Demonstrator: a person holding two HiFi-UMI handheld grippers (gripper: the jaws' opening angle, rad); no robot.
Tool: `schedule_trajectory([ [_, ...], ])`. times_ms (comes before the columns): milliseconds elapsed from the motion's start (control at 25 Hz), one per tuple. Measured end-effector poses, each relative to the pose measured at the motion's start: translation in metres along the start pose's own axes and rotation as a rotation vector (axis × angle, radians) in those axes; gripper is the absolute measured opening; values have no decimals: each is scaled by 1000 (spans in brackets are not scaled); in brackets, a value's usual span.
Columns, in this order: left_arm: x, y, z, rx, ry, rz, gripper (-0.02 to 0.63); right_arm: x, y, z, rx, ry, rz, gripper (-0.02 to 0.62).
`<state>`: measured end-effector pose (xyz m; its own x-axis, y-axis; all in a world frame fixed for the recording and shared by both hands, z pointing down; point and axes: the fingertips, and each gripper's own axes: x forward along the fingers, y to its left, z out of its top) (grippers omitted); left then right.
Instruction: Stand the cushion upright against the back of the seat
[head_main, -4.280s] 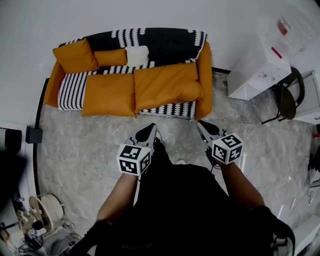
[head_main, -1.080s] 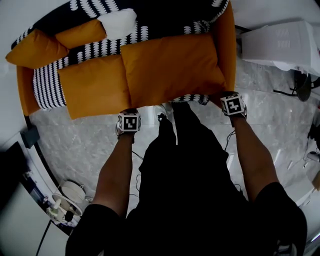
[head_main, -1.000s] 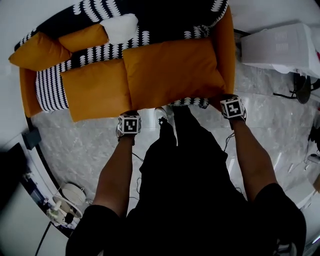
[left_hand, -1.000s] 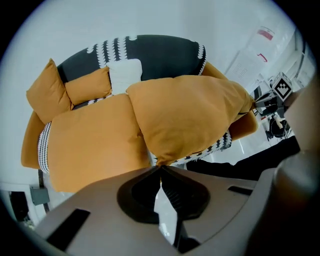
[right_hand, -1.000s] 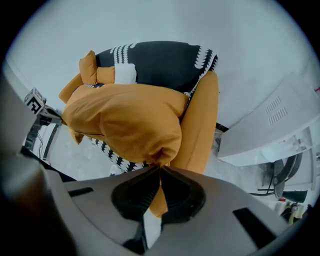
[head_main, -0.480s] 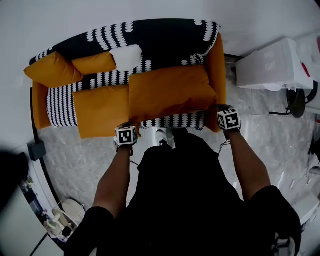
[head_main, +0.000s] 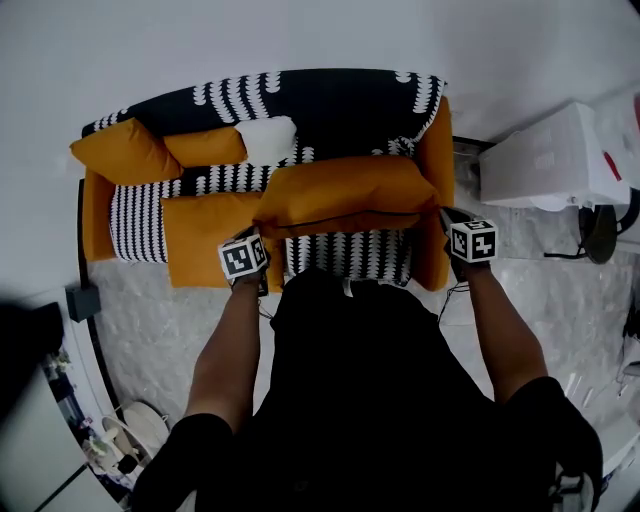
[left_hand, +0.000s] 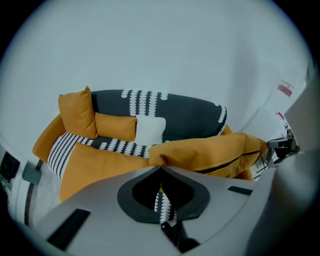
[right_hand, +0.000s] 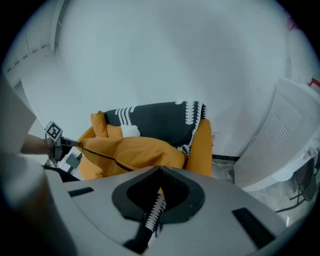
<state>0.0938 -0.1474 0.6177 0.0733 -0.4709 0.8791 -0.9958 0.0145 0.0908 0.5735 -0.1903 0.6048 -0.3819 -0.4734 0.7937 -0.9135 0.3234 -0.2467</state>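
Running lengthwise along sofa (head_main: 330, 100), cushion (head_main: 340, 195) tilted

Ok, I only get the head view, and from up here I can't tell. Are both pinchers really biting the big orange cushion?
Observer: Yes for the left one. The left gripper view shows the left gripper shut on a corner of the cushion, with the orange fabric squeezed tight.
Operator: And the other one?
Observer: Same there. The right gripper view shows the right gripper shut on the cushion's other end, so the cushion stretches between the two.
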Motion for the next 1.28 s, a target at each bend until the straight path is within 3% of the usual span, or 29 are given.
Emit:
schedule_trajectory([
  [280, 1, 2, 70, -53, -84, -51, 20, 0, -3, 58, 114, -117, -7, 37],
  [760, 26, 9, 168, 16, -121, -143, 18, 10, -15, 132, 268, -234, -88, 35],
  [920, 38, -5, 198, 31, -150, -219, 18, 6, -19, 182, 289, -338, -66, 35],
  [1080, 55, -8, 222, 54, -144, -224, 18, 10, -18, 215, 245, -336, -111, 35],
  [1280, 69, -6, 248, 54, -147, -242, 18, 29, -44, 191, 204, -230, -253, 37],
])
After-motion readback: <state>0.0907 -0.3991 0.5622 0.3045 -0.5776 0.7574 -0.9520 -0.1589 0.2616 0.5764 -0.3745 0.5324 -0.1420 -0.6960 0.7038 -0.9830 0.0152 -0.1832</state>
